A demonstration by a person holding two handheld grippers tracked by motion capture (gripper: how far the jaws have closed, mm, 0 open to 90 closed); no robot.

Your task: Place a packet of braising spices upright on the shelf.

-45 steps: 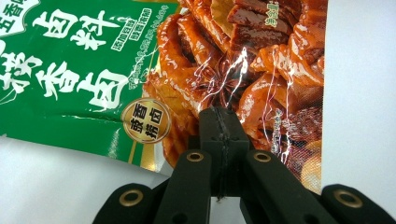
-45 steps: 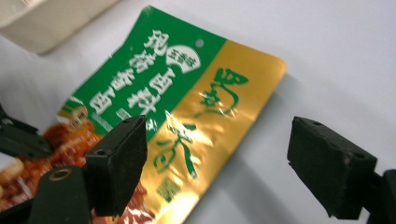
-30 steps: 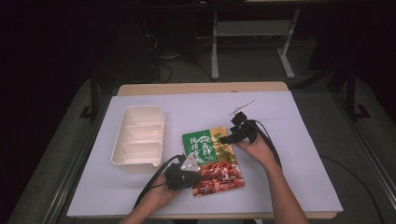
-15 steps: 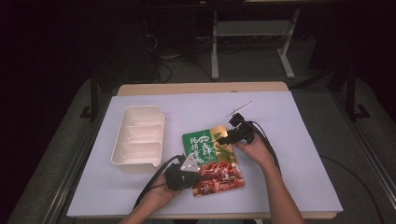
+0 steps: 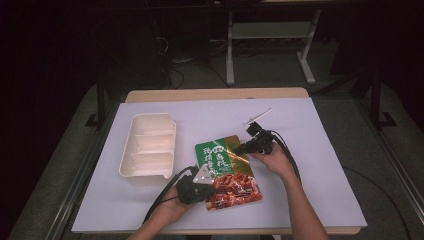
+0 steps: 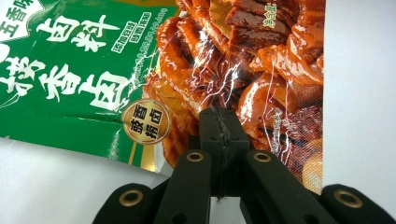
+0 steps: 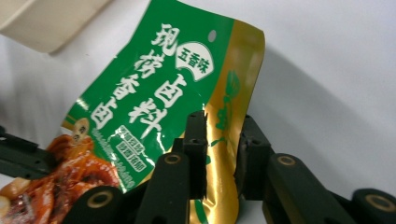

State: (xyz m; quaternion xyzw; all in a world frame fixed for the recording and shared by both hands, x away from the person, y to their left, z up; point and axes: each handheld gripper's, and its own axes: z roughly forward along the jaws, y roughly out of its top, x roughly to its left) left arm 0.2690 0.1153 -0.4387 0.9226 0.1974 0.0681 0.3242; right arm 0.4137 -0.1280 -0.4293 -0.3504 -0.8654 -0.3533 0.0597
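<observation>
A food pouch (image 5: 226, 167), green at the top and red with a meat picture below, lies near the table's front middle. My left gripper (image 5: 202, 186) is at its lower left edge. In the left gripper view the jaws are pressed together on the pouch (image 6: 196, 70), and wrinkles spread from the tip of the left gripper (image 6: 219, 116). My right gripper (image 5: 239, 148) is at the pouch's upper right corner. In the right gripper view its jaws stand a little apart, with the gold side strip of the pouch (image 7: 226, 107) running between them; that end is lifted off the table.
A white tray (image 5: 150, 147) with three compartments sits left of the pouch; its corner (image 7: 42, 23) appears in the right gripper view. A thin white strip (image 5: 257, 116) lies behind the right gripper. The table is covered by a white sheet (image 5: 320, 200).
</observation>
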